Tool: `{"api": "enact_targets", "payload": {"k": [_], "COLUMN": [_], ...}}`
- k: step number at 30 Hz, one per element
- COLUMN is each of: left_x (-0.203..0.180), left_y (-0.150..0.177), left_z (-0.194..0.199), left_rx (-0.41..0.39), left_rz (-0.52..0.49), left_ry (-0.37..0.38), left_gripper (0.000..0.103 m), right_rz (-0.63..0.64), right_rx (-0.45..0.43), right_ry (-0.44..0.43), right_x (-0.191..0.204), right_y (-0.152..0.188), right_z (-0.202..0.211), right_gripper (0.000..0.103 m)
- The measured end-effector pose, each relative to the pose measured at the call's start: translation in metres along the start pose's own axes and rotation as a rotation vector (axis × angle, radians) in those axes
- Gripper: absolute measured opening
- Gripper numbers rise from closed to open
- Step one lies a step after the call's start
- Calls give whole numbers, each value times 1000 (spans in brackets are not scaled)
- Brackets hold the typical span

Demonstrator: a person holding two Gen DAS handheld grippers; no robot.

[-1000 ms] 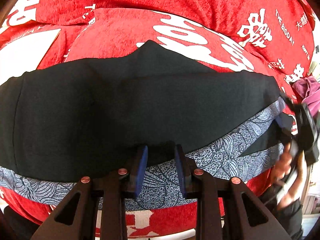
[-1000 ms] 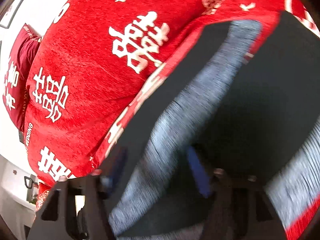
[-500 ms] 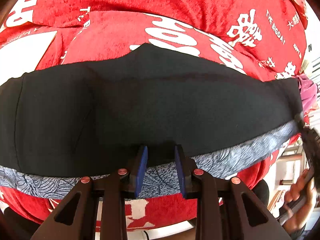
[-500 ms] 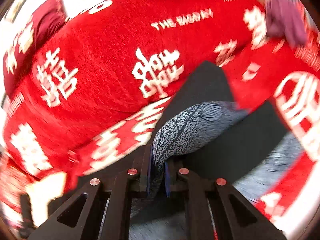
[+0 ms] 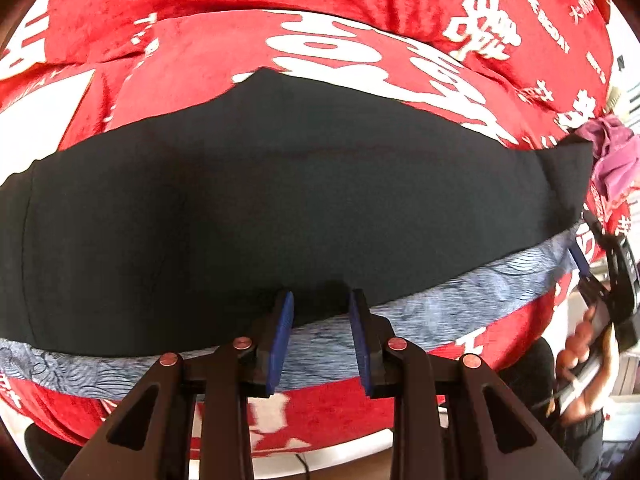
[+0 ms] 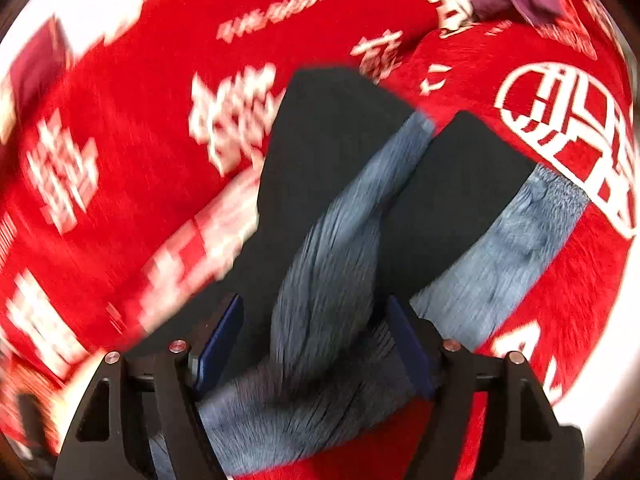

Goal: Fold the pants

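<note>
Cover point(image 5: 248, 52), red plush with white characters, one, spread over what looks like a bed; everything else sits on it.

Pants point(image 5: 280, 200), one pair, black with a grey-blue patterned side band point(image 5: 460, 292). They lie flat across the cover's middle, stretched long in the left view, band along the near edge. In the right view the leg end nearest that camera shows the band twisted between two black panels, heavily motion-blurred.

Purple cloth point(image 5: 612, 156), one, bunched on the cover just past the pants' right end.

Left gripper point(image 5: 320, 320): jaws parted, straddling the band edge near the pants' middle, no fabric pinched that I can see. Same as half a second ago.

Right gripper point(image 6: 316, 340): half a second ago its jaws were closed on the band, fabric lifted. Now they stand wide apart with the band lying loose between them, so the cloth has been released. It also shows small at the pants' right end in the left view.

Reading: that end was tugged straight and dropped. Likely the pants are now laid out for the fold; no cross-fold made yet.

Count: grippers two, pants one, purple cloth one, cover one.
</note>
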State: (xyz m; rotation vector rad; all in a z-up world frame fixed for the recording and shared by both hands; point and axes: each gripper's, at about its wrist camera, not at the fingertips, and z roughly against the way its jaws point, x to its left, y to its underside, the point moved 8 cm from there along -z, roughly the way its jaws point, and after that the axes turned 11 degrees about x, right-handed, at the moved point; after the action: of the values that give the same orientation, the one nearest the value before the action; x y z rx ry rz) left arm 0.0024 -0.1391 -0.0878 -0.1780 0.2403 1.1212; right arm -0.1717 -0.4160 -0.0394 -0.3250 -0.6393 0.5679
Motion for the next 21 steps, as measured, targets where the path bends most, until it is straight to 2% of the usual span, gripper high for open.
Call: {"api": "enact_targets", "payload": {"k": [2,5,9,10,11,12,13,15,18,21], "left_x": [-21,-60,-116,-125,-133,-138,-140,-148,-150,-149], "left_y": [-3,-12,-30,-33,-37,-38,-39,-42,-39,-39], "left_z": [-1,-5,-19,-26,-37,-45,-49,-49,-43,-37], "left_rx": [4,14,25,38,61,79,81,50,63,58], "left_rz": [-31,-95,-172,-176,-172,-168,-170,-189,-171,-167], "left_ry": [6,6,25,22,16,14,4,-21,24,58], "left_gripper": [29,29,29,29,29,29,29,29,29,29], "right_rz": [-80,-181,-256,-252,-220,-160,-90,50,222,357], "right_rx": [-19,-1,30,16,6,9,42,24,-24,-109], "right_ry": [-115,-260,-365,-361,-353,-357,-327,-207,-60,181], "right_x": [-22,-44,-57,-57,-52,-41,-29,-7,21,49], "right_y": [-18,-40,-52,-57,-61,-65,-66,-75,-77,-67], "right_z": [3,-8,-27,-28,-27,-28,-28,-15,11,49], "right_gripper": [77,77,77,77,62,37,12,11,10,10]}}
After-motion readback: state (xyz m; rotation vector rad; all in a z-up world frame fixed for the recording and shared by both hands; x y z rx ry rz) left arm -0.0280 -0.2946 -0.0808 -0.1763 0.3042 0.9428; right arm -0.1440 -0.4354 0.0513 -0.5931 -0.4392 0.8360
